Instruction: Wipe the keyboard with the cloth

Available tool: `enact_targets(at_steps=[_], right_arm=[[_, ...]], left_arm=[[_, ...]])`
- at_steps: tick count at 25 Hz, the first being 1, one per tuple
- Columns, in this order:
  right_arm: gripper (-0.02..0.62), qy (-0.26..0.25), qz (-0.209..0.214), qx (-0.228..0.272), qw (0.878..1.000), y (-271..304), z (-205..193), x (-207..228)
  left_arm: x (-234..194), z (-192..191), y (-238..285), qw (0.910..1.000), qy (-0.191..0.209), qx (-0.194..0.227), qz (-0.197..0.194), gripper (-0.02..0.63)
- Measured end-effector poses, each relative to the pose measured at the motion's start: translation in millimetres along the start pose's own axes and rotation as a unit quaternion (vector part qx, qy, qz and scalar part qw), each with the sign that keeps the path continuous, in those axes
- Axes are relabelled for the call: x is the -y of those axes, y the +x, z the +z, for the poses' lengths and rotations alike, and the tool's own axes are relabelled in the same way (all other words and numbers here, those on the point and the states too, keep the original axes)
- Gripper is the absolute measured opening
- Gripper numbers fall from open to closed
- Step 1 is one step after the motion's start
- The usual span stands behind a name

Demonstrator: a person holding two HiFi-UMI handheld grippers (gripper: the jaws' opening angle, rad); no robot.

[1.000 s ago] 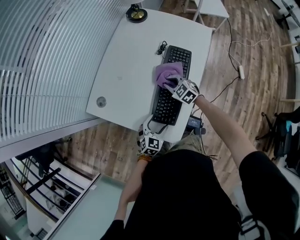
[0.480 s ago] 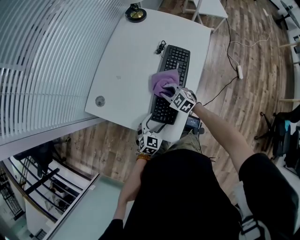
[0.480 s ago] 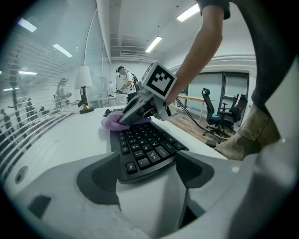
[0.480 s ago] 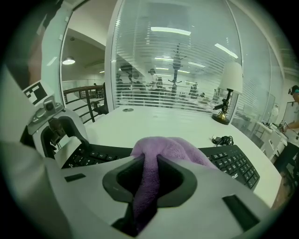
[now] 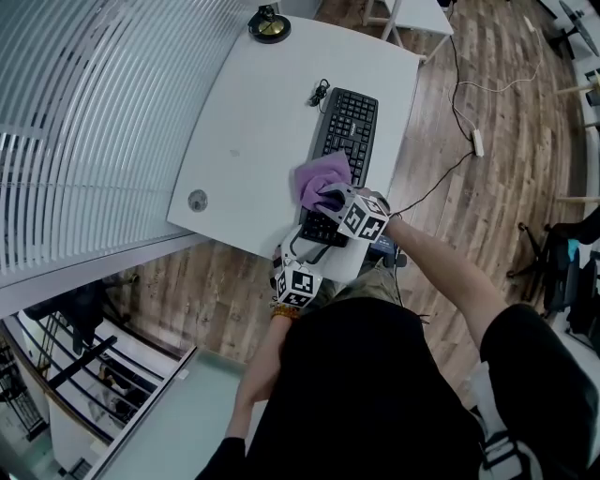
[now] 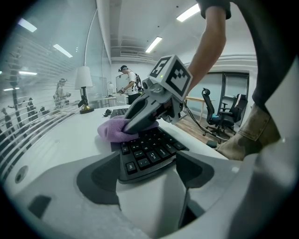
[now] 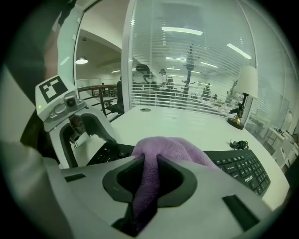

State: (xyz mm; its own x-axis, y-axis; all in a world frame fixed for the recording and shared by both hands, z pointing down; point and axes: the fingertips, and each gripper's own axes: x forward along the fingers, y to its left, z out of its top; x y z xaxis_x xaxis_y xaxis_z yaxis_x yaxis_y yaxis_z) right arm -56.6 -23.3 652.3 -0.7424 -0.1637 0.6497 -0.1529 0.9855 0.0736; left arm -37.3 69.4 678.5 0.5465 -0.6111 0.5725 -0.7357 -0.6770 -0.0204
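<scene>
A black keyboard (image 5: 349,127) lies lengthwise on the white table (image 5: 253,122), its near end at the table's front edge. A purple cloth (image 5: 317,180) rests on the keyboard's near half. My right gripper (image 5: 330,197) is shut on the cloth and presses it onto the keys; in the right gripper view the cloth (image 7: 173,149) bulges out between the jaws of that gripper (image 7: 149,175), over the keyboard (image 7: 240,170). My left gripper (image 5: 298,253) stands open at the keyboard's near end (image 6: 145,156), jaws wide apart around it (image 6: 147,170). The left gripper view shows the cloth (image 6: 112,130) under the right gripper (image 6: 140,119).
A lamp (image 5: 270,26) stands at the table's far corner and a coiled cable (image 5: 321,94) lies by the keyboard's far end. A round grommet (image 5: 197,200) sits near the table's left edge. A power strip (image 5: 478,142) lies on the wooden floor to the right.
My right gripper has slid the cloth along the keyboard toward the near end. The left gripper has stayed at the keyboard's near end.
</scene>
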Motion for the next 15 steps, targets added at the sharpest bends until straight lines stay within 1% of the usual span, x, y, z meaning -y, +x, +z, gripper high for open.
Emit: enact_targets(at_steps=[7,11,15], right_arm=[[0.061,-0.014,0.021,0.002,1.0,1.5,1.9,-33.0],[0.061,-0.023,0.04,0.007,0.999,-1.7,1.6,-54.0],[0.061,-0.013,0.043,0.011,0.999,-1.5,0.5,-61.9]], left_arm=[[-1.2,-2.3,0.0,1.0,0.0,0.0,-0.001,0.37],[0.5,-1.5,0.1,1.0,0.001,0.0,0.0,0.37],[-0.6,-2.2,1.4,1.0,0.002,0.002,0.0,0.37]])
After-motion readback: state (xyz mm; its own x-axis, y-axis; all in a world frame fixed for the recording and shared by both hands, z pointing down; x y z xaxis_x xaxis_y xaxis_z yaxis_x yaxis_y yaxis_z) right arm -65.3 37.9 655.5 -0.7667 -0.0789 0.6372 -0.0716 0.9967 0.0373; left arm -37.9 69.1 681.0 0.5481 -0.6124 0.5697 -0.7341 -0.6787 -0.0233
